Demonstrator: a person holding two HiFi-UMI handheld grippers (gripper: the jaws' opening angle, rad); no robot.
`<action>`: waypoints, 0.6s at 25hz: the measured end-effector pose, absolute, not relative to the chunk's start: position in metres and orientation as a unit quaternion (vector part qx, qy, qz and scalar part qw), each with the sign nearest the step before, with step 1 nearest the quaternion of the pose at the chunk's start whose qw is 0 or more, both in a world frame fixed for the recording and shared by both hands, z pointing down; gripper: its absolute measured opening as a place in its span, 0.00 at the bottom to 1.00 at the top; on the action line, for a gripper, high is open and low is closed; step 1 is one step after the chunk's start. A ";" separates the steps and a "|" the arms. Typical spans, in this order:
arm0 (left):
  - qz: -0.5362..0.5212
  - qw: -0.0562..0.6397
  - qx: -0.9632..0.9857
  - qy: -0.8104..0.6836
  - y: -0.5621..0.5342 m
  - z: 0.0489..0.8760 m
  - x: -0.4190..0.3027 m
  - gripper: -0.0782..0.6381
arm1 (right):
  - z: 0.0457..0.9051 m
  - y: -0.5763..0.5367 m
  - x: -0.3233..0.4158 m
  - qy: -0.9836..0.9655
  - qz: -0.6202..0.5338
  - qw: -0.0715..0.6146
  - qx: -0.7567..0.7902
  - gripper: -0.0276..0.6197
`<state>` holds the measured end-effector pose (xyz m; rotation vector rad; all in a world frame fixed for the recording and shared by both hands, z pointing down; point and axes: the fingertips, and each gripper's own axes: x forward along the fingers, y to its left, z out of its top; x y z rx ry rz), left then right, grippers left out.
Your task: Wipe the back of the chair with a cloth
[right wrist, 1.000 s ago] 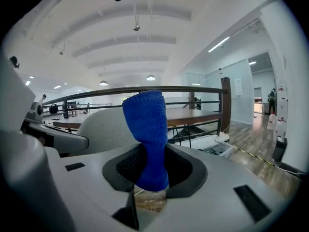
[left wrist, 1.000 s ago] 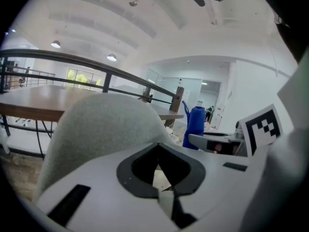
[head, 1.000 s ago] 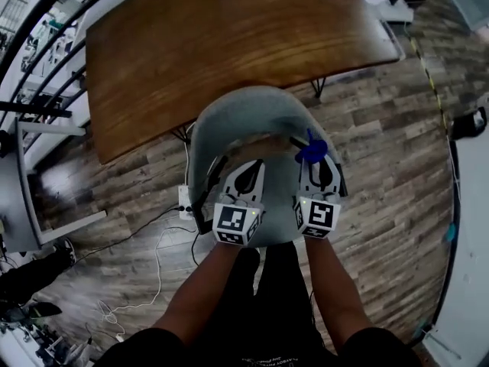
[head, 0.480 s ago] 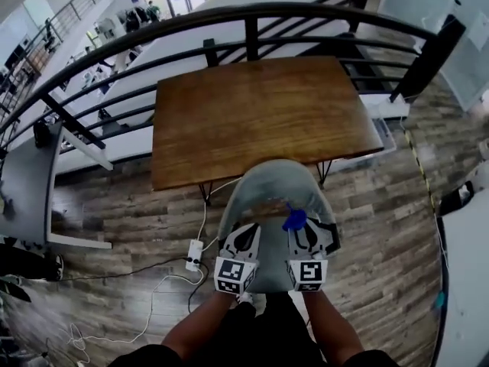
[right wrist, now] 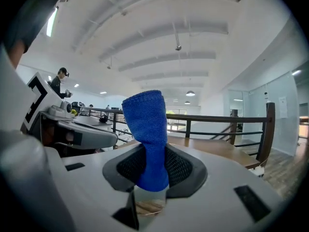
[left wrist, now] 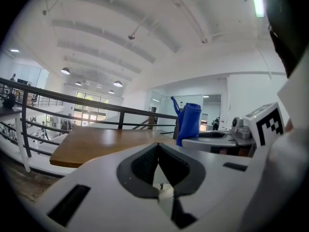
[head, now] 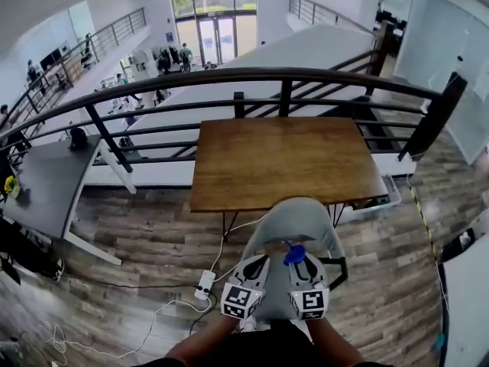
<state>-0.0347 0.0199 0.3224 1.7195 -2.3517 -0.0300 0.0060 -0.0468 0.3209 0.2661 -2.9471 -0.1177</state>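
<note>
Pinching a folded blue terry cloth (right wrist: 145,124) between its black pads, your right gripper (head: 304,266) holds it upright, the free end standing above the jaws. Your left gripper (head: 255,267) sits just beside it, its jaws brought together on nothing. Both hover over the near edge of the grey curved-shell chair (head: 294,219), which faces the brown wooden table (head: 286,163) by the dark metal railing (head: 229,75).

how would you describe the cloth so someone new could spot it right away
Find the wooden table by the railing, then the grey chair at its near edge. Over the chair, the right gripper holds the cloth in its jaws. It is the only bright blue thing there, a small bunched wad.
</note>
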 end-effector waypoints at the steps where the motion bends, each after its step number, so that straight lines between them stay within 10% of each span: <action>1: -0.011 0.105 0.586 -0.803 0.027 0.317 -0.035 0.12 | 0.316 -0.039 0.006 -0.992 -0.039 0.085 0.086 0.21; 15: -0.029 0.084 0.585 -0.806 0.075 0.297 -0.015 0.12 | 0.288 -0.002 0.033 -0.991 -0.068 0.057 0.100 0.21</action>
